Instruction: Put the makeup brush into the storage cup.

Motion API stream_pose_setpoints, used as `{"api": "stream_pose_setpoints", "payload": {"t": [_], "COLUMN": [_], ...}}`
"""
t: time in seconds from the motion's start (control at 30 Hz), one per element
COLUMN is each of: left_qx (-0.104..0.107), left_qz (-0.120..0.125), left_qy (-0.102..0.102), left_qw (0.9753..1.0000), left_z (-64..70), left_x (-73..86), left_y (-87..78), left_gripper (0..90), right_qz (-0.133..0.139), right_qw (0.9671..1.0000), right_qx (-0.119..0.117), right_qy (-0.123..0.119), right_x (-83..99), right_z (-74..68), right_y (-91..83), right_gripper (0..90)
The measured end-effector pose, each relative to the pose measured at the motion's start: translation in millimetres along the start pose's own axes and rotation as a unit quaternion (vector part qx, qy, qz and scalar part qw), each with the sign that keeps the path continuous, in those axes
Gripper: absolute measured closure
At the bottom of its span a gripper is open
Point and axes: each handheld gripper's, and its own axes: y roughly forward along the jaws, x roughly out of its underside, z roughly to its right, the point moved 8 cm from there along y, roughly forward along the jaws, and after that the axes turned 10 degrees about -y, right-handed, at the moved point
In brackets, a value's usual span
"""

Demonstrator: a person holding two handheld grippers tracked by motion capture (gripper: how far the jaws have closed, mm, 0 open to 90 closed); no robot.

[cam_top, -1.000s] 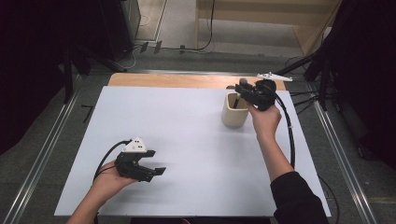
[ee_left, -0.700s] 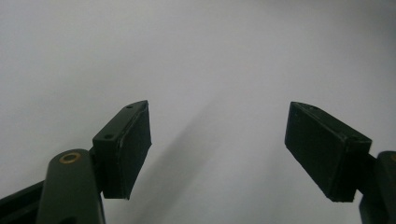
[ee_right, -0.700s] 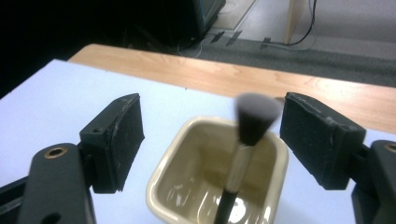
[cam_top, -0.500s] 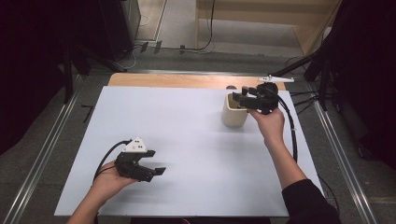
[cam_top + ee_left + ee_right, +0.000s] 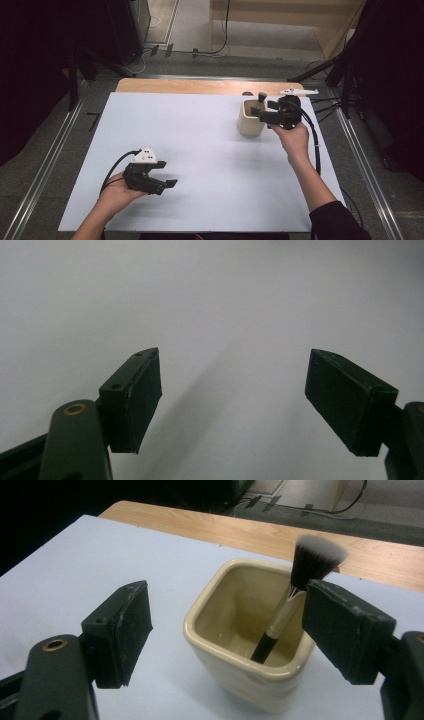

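A cream square cup (image 5: 249, 122) stands at the back right of the white mat (image 5: 200, 150). A makeup brush (image 5: 261, 96) with a black handle and dark bristles stands in it, head up, leaning on the cup's right wall. My right gripper (image 5: 260, 114) hovers just right of the cup, open. In the right gripper view the cup (image 5: 235, 680) sits between the jaws of my right gripper (image 5: 230, 595), and the brush (image 5: 300, 577) rises close to the right jaw without being clamped. My left gripper (image 5: 166, 174) rests open at the front left, over bare mat, with my left gripper (image 5: 235, 360) holding nothing.
The mat lies on a wooden table whose bare strip (image 5: 190, 86) shows along the far edge. A small white object (image 5: 298, 92) lies at the back right corner. Cables trail from both grippers. Metal rails (image 5: 55, 150) run along both sides.
My right gripper has drawn back from above the cup, toward the person and slightly lower. The brush now stands free in the cup. The left gripper has not moved.
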Motion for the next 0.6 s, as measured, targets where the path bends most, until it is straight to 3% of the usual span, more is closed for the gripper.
{"api": "stream_pose_setpoints", "payload": {"t": [0.17,0.33,0.6], "left_qx": [0.000,0.001,0.000], "left_qz": [0.001,0.003,0.002], "left_qy": [0.000,-0.001,-0.002], "left_qw": [1.0000,1.0000,1.0000], "left_z": [-0.2,-0.1,-0.9], "left_x": [-0.1,-0.7,-0.6], "left_y": [0.2,0.8,0.4], "left_gripper": [23.5,23.5,23.4], "right_qz": [-0.005,-0.016,-0.023], "right_qw": [0.9999,0.9993,0.9976], "right_qx": [-0.012,-0.034,-0.063], "right_qy": [-0.006,0.003,-0.015], "right_x": [4.6,12.7,23.8], "right_z": [-9.1,-18.5,-34.1], "right_y": [-3.7,-4.6,-5.8], "right_gripper": [21.0,21.0,21.4]}}
